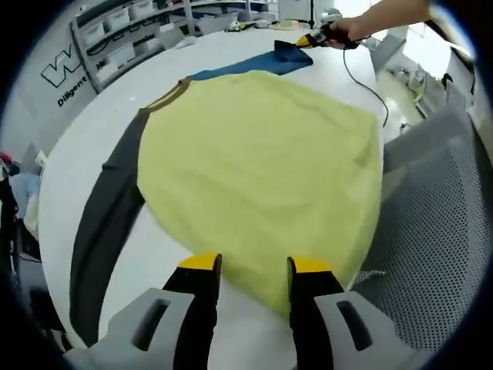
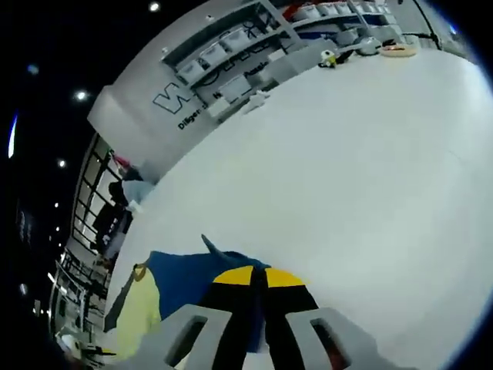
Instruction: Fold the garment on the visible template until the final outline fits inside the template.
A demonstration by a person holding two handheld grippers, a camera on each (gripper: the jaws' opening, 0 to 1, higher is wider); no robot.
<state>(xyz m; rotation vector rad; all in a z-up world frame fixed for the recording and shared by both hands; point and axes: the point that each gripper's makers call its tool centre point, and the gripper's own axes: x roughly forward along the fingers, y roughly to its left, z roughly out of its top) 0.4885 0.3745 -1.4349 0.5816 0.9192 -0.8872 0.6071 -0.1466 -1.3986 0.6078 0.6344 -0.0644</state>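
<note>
I am holding the left gripper [image 1: 250, 270] apart over the garment's [image 1: 262, 169] near hem on the tabletop [image 1: 177, 254]; it is stretching away toward its blue sleeve [image 2: 185, 281], which my right gripper [image 2: 258, 279] is pinching at the far end.

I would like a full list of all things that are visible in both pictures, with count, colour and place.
Shirt: one, yellow body, spread flat on the table.
Sleeves: one dark grey, lying along the table; one blue, at the far side.
Table: one, white, under the shirt.
Shelves: several, grey, behind the table, holding white bins.
Mesh chair: one, grey, beside the table.
Left gripper: open, above the shirt's near edge.
Right gripper: shut on the blue sleeve.
Person's hand: holding the right gripper.
</note>
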